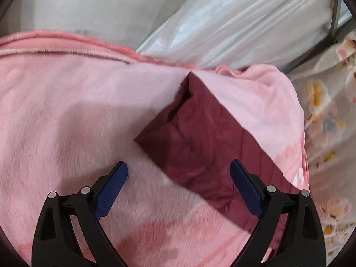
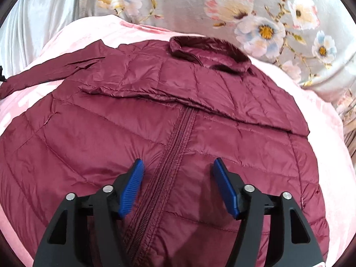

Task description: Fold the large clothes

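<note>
Two claws were in play, and neither had hold of anything. The right claw (image 2: 178,169) stood partly open above the chest of the maroon jacket (image 2: 111,129), its blue pads either side of the zip (image 2: 169,155) with nothing pinched between them. The left claw (image 1: 179,173) gaped wide over the free sleeve (image 1: 193,138), one pad above the pink blanket (image 1: 66,115), the other above the cuff end, no cloth gripped.

The jacket lay front up, zipped, spread flat on the blanket over the bed — a layout that suited folding, since both sleeves could be brought across the body. One sleeve already lay across the chest below the collar (image 2: 209,51); the other stretched out sideways, which probably explained why the left claw hung there open, ready to take it.

The right wrist view gave the whole garment: collar, zip, quilting, crossed sleeve, floral sheet (image 2: 278,22) beyond. The left wrist view showed only the outstretched sleeve and its open cuff up close, plus a white pillow (image 1: 233,22) — it was blurred.
</note>
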`<state>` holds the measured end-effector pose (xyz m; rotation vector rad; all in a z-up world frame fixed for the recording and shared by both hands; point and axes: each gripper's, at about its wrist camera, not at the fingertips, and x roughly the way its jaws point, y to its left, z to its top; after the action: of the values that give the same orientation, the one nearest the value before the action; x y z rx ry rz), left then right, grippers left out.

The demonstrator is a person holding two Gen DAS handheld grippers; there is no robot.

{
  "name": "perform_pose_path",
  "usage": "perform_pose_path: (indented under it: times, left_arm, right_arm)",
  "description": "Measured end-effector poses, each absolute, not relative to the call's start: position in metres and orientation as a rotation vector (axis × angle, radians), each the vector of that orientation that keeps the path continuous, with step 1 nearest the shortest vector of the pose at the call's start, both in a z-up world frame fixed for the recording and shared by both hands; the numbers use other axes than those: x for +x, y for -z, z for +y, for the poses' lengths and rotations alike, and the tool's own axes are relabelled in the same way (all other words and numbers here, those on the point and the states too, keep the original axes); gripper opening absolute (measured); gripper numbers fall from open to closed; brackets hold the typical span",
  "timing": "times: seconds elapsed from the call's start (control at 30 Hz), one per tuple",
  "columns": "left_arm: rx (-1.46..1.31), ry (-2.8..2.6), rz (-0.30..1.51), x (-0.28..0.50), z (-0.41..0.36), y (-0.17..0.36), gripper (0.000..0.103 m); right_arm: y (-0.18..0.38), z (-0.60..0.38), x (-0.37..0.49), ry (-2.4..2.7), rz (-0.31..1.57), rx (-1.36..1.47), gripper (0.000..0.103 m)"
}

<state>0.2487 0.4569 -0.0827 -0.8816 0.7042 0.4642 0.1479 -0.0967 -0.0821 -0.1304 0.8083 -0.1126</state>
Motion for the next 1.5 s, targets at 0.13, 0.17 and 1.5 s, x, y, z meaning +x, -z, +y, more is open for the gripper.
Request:
perform_pose_path:
  times: [0.13,0.17,1.5]
  left_arm:
    - [-0.832,-0.368,0.756,0.276,0.442,0.075,0.013]
    - [-0.811,-0.354,0.755,0.283,0.434,0.068,0.008]
    - [-0.780,0.247,0.883,0.304,0.151,0.039,0.073]
  right_arm:
    - [0.084,-0.113,0.151,0.096,0.832,-0.023,0.072]
    - [0.084,-0.115,0.151,0.092,0.835,-0.006,0.073]
    - [0.057,-0.239,0.230,0.097,0.876,0.441,0.047]
